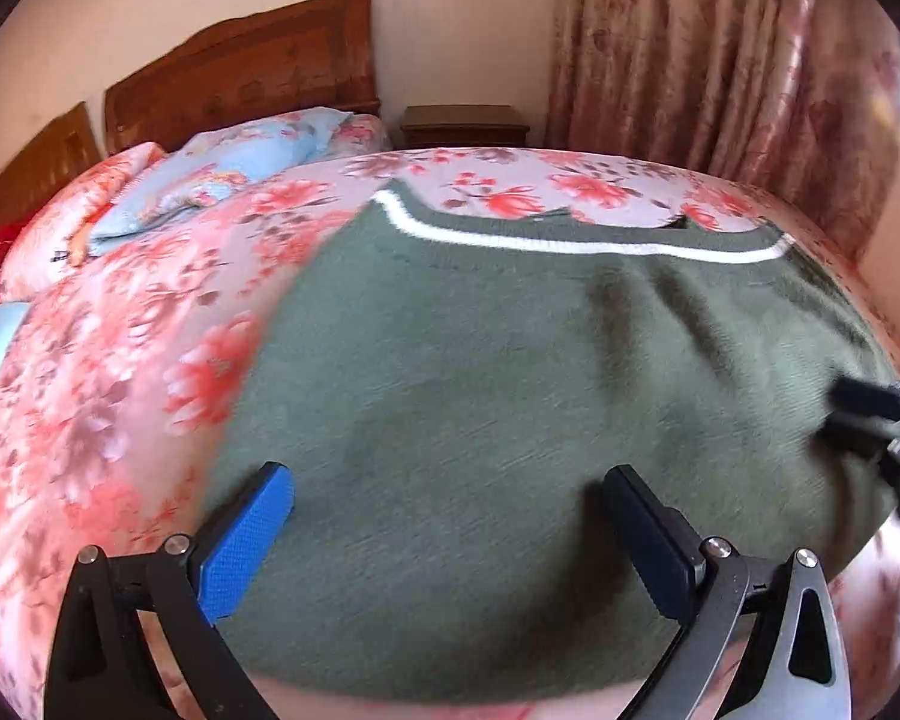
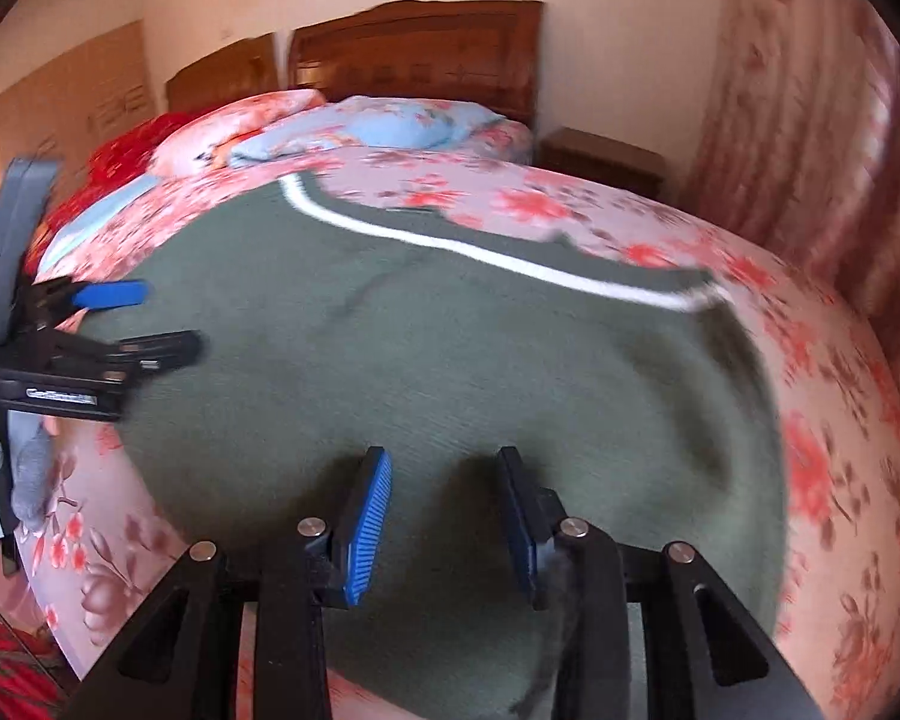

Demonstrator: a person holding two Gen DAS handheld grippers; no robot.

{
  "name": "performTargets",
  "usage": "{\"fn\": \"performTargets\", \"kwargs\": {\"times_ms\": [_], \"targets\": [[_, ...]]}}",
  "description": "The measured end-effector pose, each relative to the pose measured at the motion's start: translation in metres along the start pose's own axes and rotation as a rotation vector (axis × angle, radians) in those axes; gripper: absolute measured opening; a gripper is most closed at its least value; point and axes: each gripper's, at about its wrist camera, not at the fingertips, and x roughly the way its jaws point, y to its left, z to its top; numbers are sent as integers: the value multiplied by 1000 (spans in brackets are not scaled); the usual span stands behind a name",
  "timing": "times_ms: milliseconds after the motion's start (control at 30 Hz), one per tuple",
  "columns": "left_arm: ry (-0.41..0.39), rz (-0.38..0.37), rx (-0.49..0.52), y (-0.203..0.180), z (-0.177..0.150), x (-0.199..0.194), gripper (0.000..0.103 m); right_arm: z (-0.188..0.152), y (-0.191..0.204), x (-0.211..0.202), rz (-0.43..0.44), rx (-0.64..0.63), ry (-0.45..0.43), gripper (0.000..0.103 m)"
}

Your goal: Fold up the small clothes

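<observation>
A dark green knitted sweater (image 1: 480, 360) (image 2: 450, 348) lies spread flat on the floral bed sheet (image 1: 90, 390). A white stripe (image 1: 570, 243) (image 2: 480, 252) runs along its far edge. My left gripper (image 1: 448, 474) (image 2: 171, 313) hovers over the sweater's near left part, jaws wide open and empty. My right gripper (image 2: 443, 456) is over the near right part, jaws partly apart with only the lying cloth showing between them. In the left wrist view the right gripper (image 1: 849, 414) shows blurred at the right edge. Both views are motion-blurred.
Light blue pillows (image 1: 240, 168) and a pink quilt lie at the head of the bed by a wooden headboard (image 1: 240, 72). A dark nightstand (image 1: 465, 126) and a floral curtain (image 1: 720, 60) stand beyond. A grey-gloved hand (image 2: 24, 468) holds the left gripper.
</observation>
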Motion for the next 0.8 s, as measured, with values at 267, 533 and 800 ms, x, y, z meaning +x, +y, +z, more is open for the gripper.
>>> {"fn": "performTargets", "kwargs": {"times_ms": [267, 533, 800], "targets": [[-42, -86, -14, -25, -15, -29, 103, -5, 31, -15, 32, 4, -21, 37], [-1, -73, 85, -32, -32, -19, 103, -22, 60, -12, 19, -202, -6, 38], [-4, -158, 0, -9, -30, -41, 103, -45, 15, -46, 34, -44, -21, 37]]}}
